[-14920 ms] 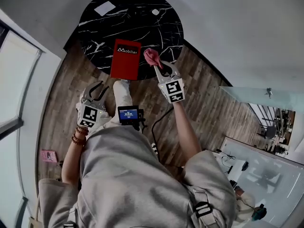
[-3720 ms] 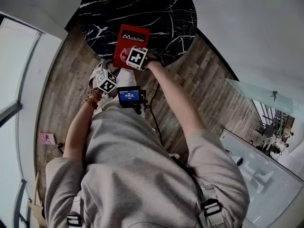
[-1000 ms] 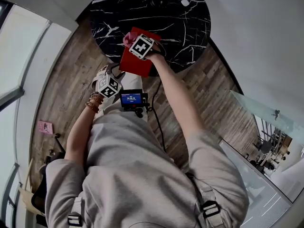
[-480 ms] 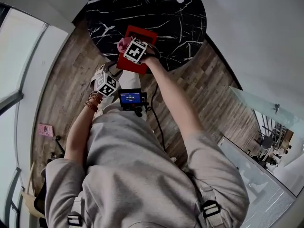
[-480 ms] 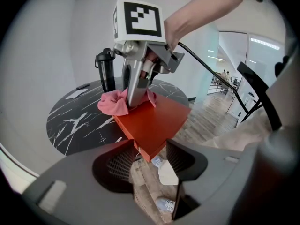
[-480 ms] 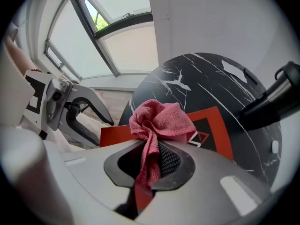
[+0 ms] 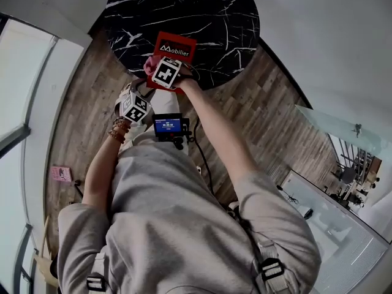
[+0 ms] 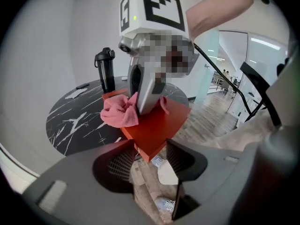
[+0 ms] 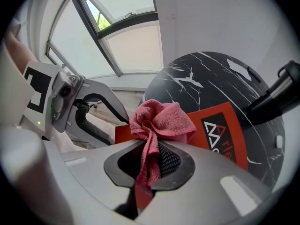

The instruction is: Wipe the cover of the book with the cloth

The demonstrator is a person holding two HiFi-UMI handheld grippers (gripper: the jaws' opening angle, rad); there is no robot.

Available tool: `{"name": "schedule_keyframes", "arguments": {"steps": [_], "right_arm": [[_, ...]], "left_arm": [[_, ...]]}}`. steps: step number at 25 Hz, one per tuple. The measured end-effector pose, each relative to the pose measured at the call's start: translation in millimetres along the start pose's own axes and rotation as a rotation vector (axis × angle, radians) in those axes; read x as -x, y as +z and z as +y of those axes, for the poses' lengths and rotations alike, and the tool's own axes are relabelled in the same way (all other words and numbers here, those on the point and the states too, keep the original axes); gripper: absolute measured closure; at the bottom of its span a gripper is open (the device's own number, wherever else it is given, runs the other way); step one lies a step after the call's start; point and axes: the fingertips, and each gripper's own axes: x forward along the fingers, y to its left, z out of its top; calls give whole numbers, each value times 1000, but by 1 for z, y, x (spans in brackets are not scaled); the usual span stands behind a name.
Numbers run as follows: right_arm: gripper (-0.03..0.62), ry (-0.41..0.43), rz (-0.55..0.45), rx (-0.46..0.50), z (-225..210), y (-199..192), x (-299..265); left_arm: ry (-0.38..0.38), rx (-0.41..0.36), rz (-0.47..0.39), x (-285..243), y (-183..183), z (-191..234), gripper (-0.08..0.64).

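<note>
Right gripper pinches cloth: soft, bunches easily. Left gripper clamps book at near corner: stiff, cover likely slick.

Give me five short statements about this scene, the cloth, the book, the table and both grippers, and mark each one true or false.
1. The right gripper is pinching the pink cloth. True.
2. The book has a blue cover. False: the cover is red.
3. A corner of the book sits between the jaws of the left gripper. True.
4. The table is plain white and square. False: it is round and black with white marble veins.
5. A dark bottle stands upright on the table behind the book. True.
</note>
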Motion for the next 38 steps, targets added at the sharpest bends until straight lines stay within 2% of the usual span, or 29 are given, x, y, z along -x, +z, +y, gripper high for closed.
{"name": "schedule_keyframes", "arguments": {"steps": [16, 18, 21, 23, 26, 30, 32, 35, 38], "right_arm": [[537, 50, 47, -10, 44, -8, -1], [535, 98, 38, -64, 56, -7, -3], [534, 265, -30, -270, 78, -4, -3], [534, 284, -97, -371, 73, -5, 4], [532, 300, -250, -451, 81, 1, 38], [532, 304, -602, -589, 100, 24, 125], [532, 224, -775, -585, 108, 37, 176], [531, 2, -955, -530, 125, 38, 237], [531, -210, -1091, -496, 150, 25, 283]], "left_arm": [[-25, 12, 25, -2, 2, -1, 341], [-27, 1, 29, -1, 1, -2, 344], [-42, -20, 23, 5, -2, -2, 377], [-60, -11, -11, 18, 0, -3, 377], [-73, -3, -107, 48, 12, -4, 377], [-71, -52, -290, 108, 65, -7, 383], [-49, -81, -388, 143, 95, -5, 393], [-14, -108, -524, 196, 132, -13, 406], [29, -111, -657, 247, 156, -27, 433]]}}
